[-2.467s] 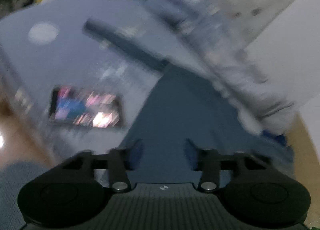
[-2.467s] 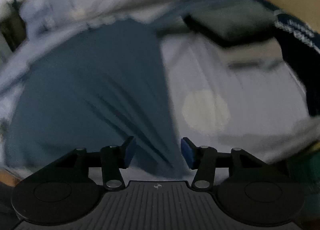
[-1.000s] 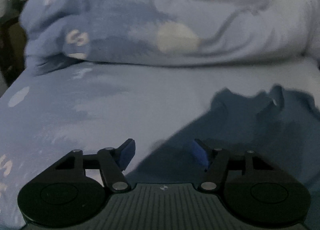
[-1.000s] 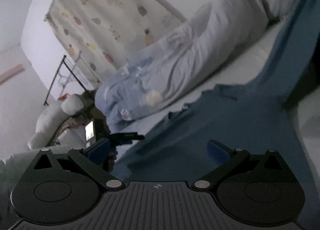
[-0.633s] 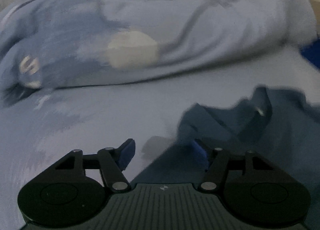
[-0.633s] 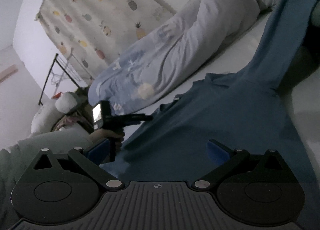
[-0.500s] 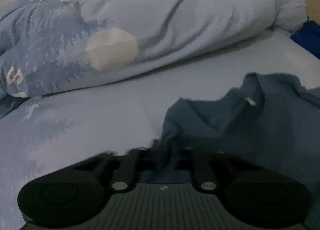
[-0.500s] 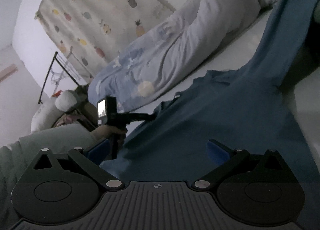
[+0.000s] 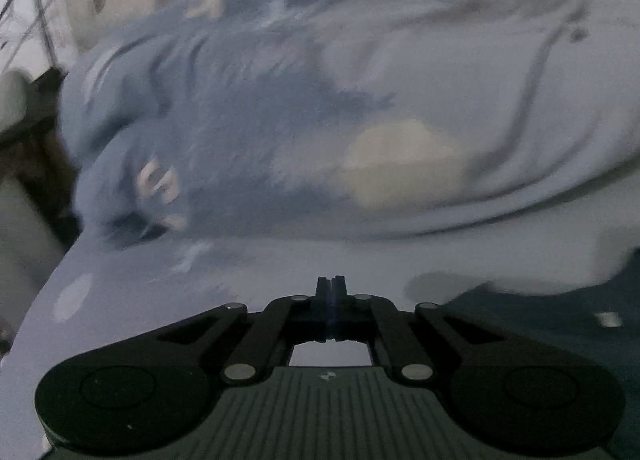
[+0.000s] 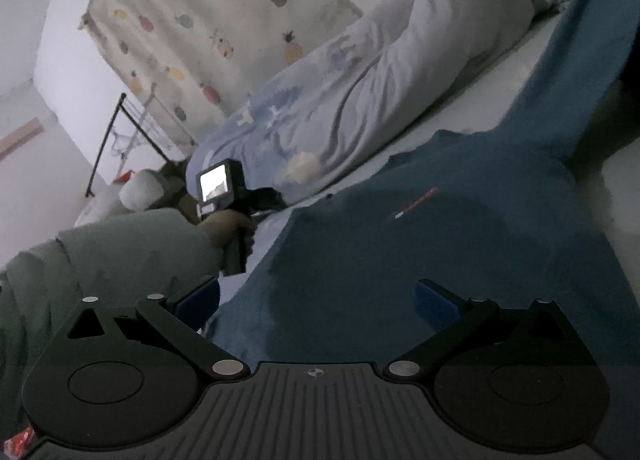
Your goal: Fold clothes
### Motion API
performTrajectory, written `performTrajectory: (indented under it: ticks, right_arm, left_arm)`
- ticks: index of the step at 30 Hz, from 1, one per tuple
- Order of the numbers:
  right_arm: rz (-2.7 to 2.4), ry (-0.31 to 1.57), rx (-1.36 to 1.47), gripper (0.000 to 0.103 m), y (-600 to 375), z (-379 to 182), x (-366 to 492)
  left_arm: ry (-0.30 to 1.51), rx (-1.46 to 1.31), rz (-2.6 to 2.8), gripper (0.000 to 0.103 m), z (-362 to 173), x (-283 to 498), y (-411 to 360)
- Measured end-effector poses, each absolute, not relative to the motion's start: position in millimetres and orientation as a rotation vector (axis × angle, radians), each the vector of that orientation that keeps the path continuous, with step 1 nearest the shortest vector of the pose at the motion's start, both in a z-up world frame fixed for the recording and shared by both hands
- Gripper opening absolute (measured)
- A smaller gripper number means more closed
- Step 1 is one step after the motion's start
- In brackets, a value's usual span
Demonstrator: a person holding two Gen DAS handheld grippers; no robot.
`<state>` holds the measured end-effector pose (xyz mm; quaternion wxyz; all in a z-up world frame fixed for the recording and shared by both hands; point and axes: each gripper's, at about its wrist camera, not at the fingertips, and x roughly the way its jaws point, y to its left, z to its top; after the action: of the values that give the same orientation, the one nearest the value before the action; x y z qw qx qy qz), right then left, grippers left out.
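Observation:
A dark blue T-shirt [image 10: 420,244] lies spread on the pale bed sheet, one sleeve stretched to the far right. Part of it shows at the right in the left wrist view [image 9: 560,312]. My left gripper [image 9: 331,288] is shut; dark cloth shows between its fingers, so it seems shut on the shirt's edge. In the right wrist view the left gripper [image 10: 264,196] is held by a hand at the shirt's left edge. My right gripper [image 10: 316,294] is open wide just above the shirt's near part, holding nothing.
A bunched light blue duvet [image 9: 360,120] with a cream circle lies along the far side of the bed [image 9: 160,280]. A pineapple-print curtain [image 10: 208,20] and a black rack [image 10: 120,128] stand behind. The person's grey sleeve [image 10: 120,256] is at the left.
My left gripper has closed from open at the shirt's shoulder edge and swung left, so the shirt now sits at its right. My right gripper stays open over the shirt.

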<state>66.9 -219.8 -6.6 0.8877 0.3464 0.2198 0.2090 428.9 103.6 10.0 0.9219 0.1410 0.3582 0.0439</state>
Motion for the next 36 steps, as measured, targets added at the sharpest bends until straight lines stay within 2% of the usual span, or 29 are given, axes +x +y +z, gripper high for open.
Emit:
performTrajectory:
  ticks: [3,5,7,8,12,19,25,28,31,36]
  right_arm:
    - [0.427,0.463,0.726,0.103,-221,-7,68]
    - [0.42,0.462,0.728,0.103,-222,-7,68]
    - [0.41,0.461,0.73,0.103,-223,-6,67]
    - [0.406,0.462,0.73,0.103,-223,-6,66]
    - [0.404,0.46,0.731,0.103,-223,-6,65]
    - [0.405,0.463,0.703,0.103,-217,-5,65]
    - [0.443,0.472,0.676,0.103,-210,-3,65]
    - [0.464,0.479,0.692,0.103,-210,0,65]
    - [0.471,0.466,0.691,0.103,-209,5,63]
    - [0.466,0.463,0.693,0.103,-199,7,63]
  left_arm:
    - [0.734,0.271,0.068,0.01,9,417,118]
    - [0.713,0.22,0.07,0.041,17,408,138]
    - [0.676,0.2,0.099,0.082,29,400,162]
    - [0.658,0.191,0.124,0.088,36,394,177]
    - [0.643,0.138,0.242,0.088,55,359,254]
    - [0.767,0.058,0.405,0.087,65,267,392]
    - [0.806,-0.074,0.463,0.084,71,187,477]
    - [0.844,-0.175,0.289,0.069,62,173,494]
    - [0.909,-0.191,0.074,0.062,45,175,480]
    - [1.007,0.042,-0.146,0.056,25,192,430]
